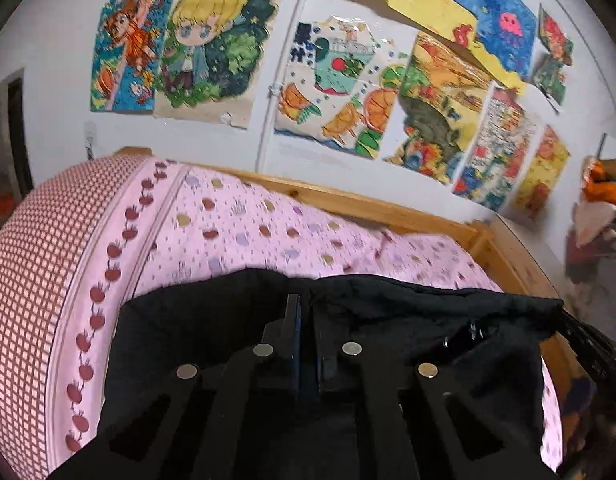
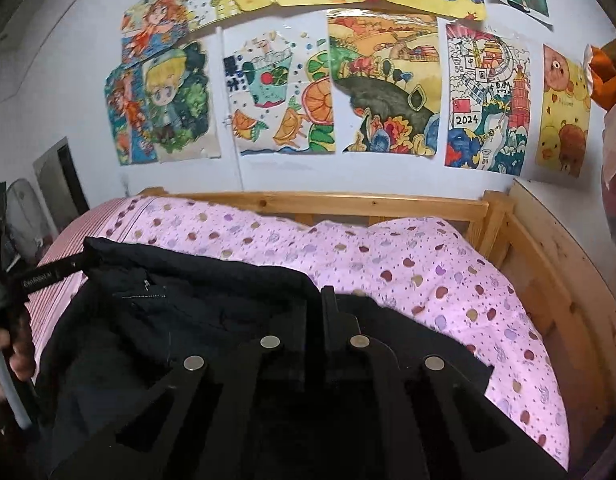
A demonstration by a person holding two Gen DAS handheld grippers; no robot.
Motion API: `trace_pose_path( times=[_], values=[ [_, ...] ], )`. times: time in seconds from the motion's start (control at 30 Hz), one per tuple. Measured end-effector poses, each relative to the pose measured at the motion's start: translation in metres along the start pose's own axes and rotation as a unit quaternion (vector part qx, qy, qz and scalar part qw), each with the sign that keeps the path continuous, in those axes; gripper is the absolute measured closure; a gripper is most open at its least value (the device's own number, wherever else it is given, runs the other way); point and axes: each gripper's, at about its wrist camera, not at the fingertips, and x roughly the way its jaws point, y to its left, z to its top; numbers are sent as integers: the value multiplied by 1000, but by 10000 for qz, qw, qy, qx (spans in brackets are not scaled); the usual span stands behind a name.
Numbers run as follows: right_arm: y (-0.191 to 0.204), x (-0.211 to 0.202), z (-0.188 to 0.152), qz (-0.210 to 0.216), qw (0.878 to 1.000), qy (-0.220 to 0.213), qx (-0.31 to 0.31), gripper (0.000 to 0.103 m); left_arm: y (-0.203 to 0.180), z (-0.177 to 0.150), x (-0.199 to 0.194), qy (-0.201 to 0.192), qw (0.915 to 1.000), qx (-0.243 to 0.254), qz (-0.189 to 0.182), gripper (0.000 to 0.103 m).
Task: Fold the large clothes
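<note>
A large black padded garment [image 1: 408, 320] lies on a pink dotted bed sheet [image 1: 267, 232]. It also shows in the right wrist view [image 2: 179, 300], with a zipper pocket facing up. My left gripper [image 1: 305, 308] is shut on the garment's far edge, its fingers close together with cloth between them. In the right wrist view the left gripper [image 2: 73, 266] holds the garment's far left corner. My right gripper [image 2: 316, 296] is shut on the garment's far edge near the right side. In the left wrist view it shows at the garment's right corner [image 1: 572, 322].
A wooden bed frame [image 2: 308, 202] runs along the wall and the right side [image 2: 548, 280]. A pink checked cushion [image 1: 31, 280] lies at the bed's left end. Children's drawings [image 2: 283, 100] cover the white wall. Clothes [image 1: 600, 216] hang at the right.
</note>
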Motion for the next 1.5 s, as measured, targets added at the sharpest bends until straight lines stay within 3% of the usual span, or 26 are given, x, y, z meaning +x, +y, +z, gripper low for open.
trace_pose_path(
  times=[0.23,0.33,0.43,0.5,0.67,0.73,0.77,0.8,0.87,0.9,1.0,1.2,1.3,1.33,1.4,1.43,1.5],
  values=[
    [-12,10,-42,551,9981,288,26,98,23,-45,22,550,9961,449,-516,97],
    [-18,24,-70,760,9962,412,-73,98,34,-58,33,611,9934,416,-873,97],
    [-20,36,-90,860,9954,425,-11,98,37,-66,42,657,9919,466,-980,97],
    [-19,35,-92,862,9956,359,-12,98,34,-69,47,725,9917,579,-896,97],
    [-16,8,-79,870,9961,130,-63,94,34,-58,26,425,9914,671,-1036,93],
    [-17,-6,-69,930,9957,14,-54,92,35,-51,14,288,9915,654,-1086,86],
    [-17,-10,-66,929,9957,-41,-55,84,35,-47,8,200,9917,647,-1097,83],
    [-17,-18,-57,908,9957,-172,-29,68,35,-44,2,125,9916,632,-1122,74],
    [-18,-25,-43,1022,9940,-373,134,53,35,-33,-12,-179,9918,485,-1171,57],
    [-18,-25,-32,1060,9928,-470,290,53,34,-26,-17,-314,9916,359,-1203,52],
    [-18,-10,-5,1089,9896,-483,804,53,30,-7,-19,-453,9915,46,-1219,51],
    [-33,52,25,1011,9722,-294,2093,53,8,28,11,-514,9961,-405,-599,51],
    [-35,86,19,1147,9628,100,2445,53,5,37,32,-527,9957,-636,-416,51],
    [-35,100,15,1232,9601,336,2487,55,5,37,37,-493,9955,-690,-432,51],
    [-31,112,6,1422,9589,554,2393,71,5,36,47,-354,9948,-787,-546,51],
    [-26,113,2,1559,9602,640,2225,71,5,34,51,-295,9938,-803,-704,53],
    [-8,111,-4,1598,9707,900,1551,86,-1,27,56,-90,9912,-543,-1204,56]
  ],
)
